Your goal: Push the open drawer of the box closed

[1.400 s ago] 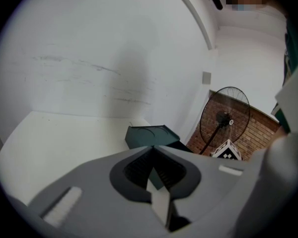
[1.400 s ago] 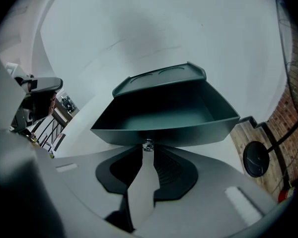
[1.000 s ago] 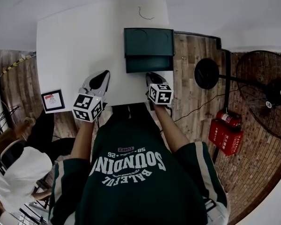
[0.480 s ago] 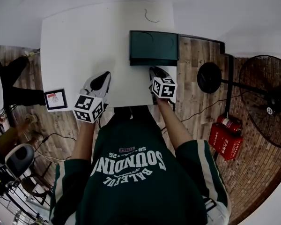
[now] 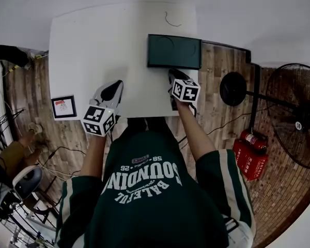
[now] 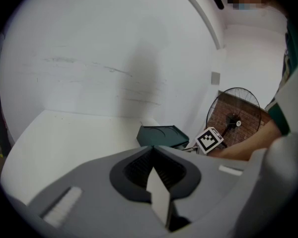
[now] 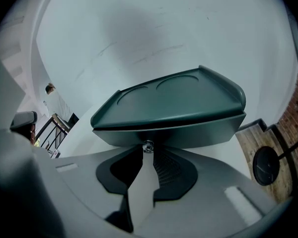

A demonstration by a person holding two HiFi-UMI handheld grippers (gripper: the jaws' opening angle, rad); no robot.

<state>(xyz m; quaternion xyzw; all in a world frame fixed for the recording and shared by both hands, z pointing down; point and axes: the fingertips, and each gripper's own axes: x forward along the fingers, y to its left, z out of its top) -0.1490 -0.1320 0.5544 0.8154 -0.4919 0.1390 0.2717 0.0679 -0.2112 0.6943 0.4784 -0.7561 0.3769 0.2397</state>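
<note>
A dark green box (image 5: 174, 51) stands at the far right of the white table (image 5: 98, 45), its drawer front flush with the body. My right gripper (image 5: 173, 73) is up against that front. In the right gripper view its tips (image 7: 145, 151) meet the drawer's small metal knob (image 7: 148, 146); the jaws are closing, look pressed together, and nothing lies between them. My left gripper (image 5: 115, 83) hovers over the table's near edge, to the left of the box, shut and empty. In the left gripper view (image 6: 152, 153) the box (image 6: 161, 135) lies ahead to the right.
A small framed card (image 5: 63, 107) sits just off the table's left near corner. A standing fan (image 5: 294, 112) with a round base (image 5: 232, 88) and red fire extinguishers (image 5: 250, 151) are on the wooden floor to the right. The wall runs behind the table.
The drawer, which stuck out toward me a second ago, has slid into the box. My right gripper has moved forward with it. The left gripper has stayed in place.
</note>
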